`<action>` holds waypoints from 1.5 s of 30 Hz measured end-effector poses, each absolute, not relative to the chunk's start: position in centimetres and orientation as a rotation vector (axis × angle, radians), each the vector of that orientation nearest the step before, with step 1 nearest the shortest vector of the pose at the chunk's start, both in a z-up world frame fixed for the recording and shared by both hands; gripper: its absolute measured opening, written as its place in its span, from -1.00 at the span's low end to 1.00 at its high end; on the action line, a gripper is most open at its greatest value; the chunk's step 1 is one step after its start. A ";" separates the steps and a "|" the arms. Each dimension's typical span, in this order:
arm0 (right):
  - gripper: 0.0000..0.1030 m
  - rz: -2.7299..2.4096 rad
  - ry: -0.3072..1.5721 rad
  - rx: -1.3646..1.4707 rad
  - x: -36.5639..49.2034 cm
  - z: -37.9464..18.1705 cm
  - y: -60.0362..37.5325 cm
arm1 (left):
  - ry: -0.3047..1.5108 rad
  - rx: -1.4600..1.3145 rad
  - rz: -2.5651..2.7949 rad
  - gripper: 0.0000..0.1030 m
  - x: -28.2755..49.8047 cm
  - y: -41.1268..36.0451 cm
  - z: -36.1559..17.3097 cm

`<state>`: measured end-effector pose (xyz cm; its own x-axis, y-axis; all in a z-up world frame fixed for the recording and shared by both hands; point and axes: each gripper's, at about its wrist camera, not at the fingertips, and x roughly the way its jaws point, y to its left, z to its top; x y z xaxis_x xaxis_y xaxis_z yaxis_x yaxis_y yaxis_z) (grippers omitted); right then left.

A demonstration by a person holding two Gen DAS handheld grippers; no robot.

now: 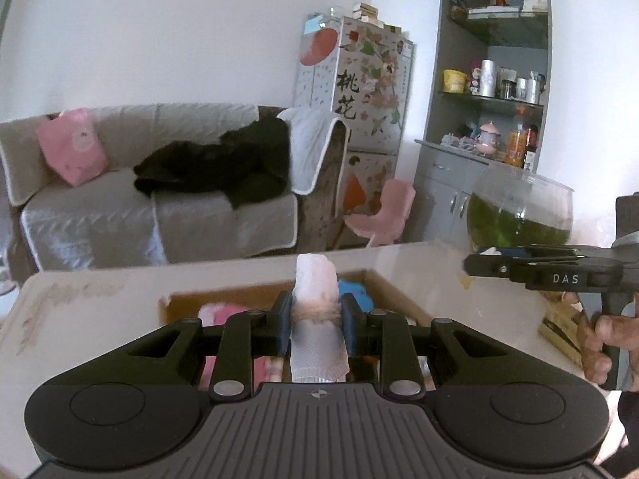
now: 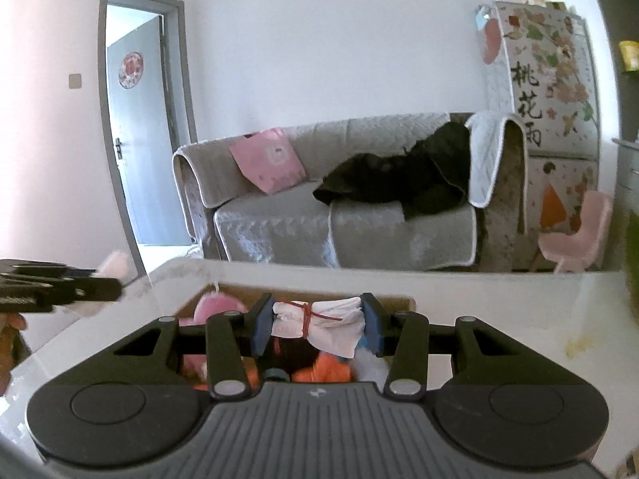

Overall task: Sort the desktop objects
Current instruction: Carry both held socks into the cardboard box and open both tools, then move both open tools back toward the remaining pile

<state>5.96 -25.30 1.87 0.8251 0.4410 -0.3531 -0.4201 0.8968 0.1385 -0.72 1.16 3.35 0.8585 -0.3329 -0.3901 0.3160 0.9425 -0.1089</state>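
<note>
My left gripper point(image 1: 315, 315) is shut on a pale pink and white rolled cloth point(image 1: 315, 283) that stands upright between its blue pads, above an open cardboard box point(image 1: 399, 295). Pink and blue soft items lie inside the box. In the right wrist view my right gripper point(image 2: 317, 321) is shut on a white cloth bundle point(image 2: 319, 317) tied with a red band, held crosswise over the same box point(image 2: 395, 301). Pink and orange items show below it. The right gripper point(image 1: 483, 261) also appears at the right edge of the left wrist view, and the left gripper point(image 2: 116, 285) at the left edge of the right wrist view.
The box rests on a pale table point(image 1: 100, 311). A glass bowl of green water point(image 1: 519, 215) stands at the table's far right. Beyond the table are a grey sofa point(image 2: 319, 223), a small pink chair point(image 1: 383, 215), a flowered fridge point(image 1: 359, 92) and a grey shelf unit point(image 1: 491, 80).
</note>
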 end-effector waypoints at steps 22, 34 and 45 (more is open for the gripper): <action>-0.18 0.383 0.518 0.044 12.9 -3.7 -23.7 | 0.581 -0.071 -0.312 -0.38 12.4 -1.1 -4.3; 0.02 0.357 0.538 0.008 13.0 -4.3 -22.9 | 0.603 -0.015 -0.232 -0.21 13.7 -1.8 -5.3; 0.12 0.374 0.482 0.075 12.6 -2.7 -24.2 | 0.571 0.005 -0.234 0.59 12.3 -0.9 -3.4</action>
